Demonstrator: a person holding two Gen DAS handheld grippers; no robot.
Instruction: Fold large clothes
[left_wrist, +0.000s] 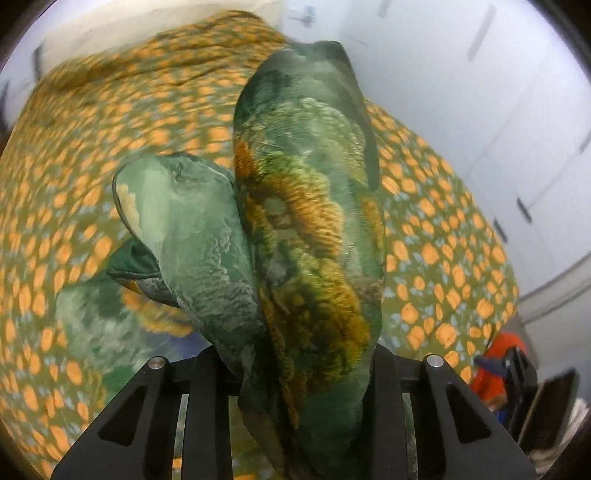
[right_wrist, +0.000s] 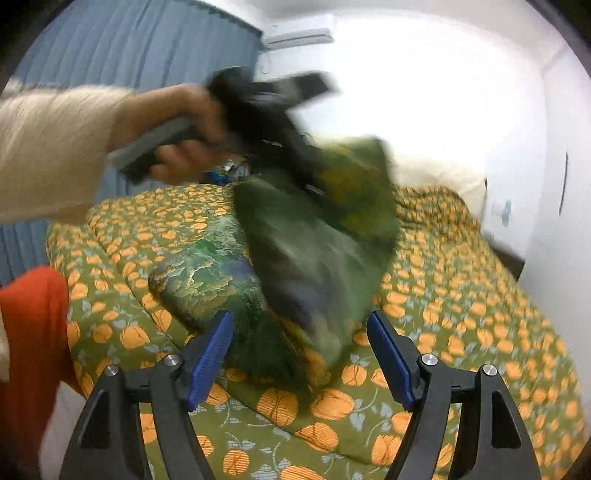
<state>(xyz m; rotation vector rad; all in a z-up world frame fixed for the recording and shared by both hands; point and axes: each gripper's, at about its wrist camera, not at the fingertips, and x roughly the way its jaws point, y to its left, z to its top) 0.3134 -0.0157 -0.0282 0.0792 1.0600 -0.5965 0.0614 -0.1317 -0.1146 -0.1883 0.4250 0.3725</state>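
Left wrist view showed the left tongs (left_wrist: 295, 373) closed on a thick bunch of the green and orange patterned garment (left_wrist: 306, 229), which stood up between the black fingers and flopped over to the left. Behind it lay the bed (left_wrist: 436, 240) with its orange-flowered cover, smeared by motion blur. The bunch was fat and slippery-looking, so the likely fault was cloth sliding out of the grip, or only some layers being caught, which would let the fold fall unevenly.

Right wrist view showed the right tongs (right_wrist: 301, 356) standing wide apart with blue pads (right_wrist: 210, 358) bare; nothing was pressed between them, though the near end of the garment (right_wrist: 207, 280) lay on the bed (right_wrist: 480, 295) just beyond the tips. Farther off, a hand (right_wrist: 184, 136) in a pale sleeve (right_wrist: 48, 147) carried the other tongs (right_wrist: 303, 173), which lifted the far part of the cloth, heavily blurred. With the near end free, a quick pull could drag the whole garment across the cover and rumple it; the lifted part might also drop skewed, leaving edges unmatched. An orange cloth (right_wrist: 33, 332) sat at the near left.
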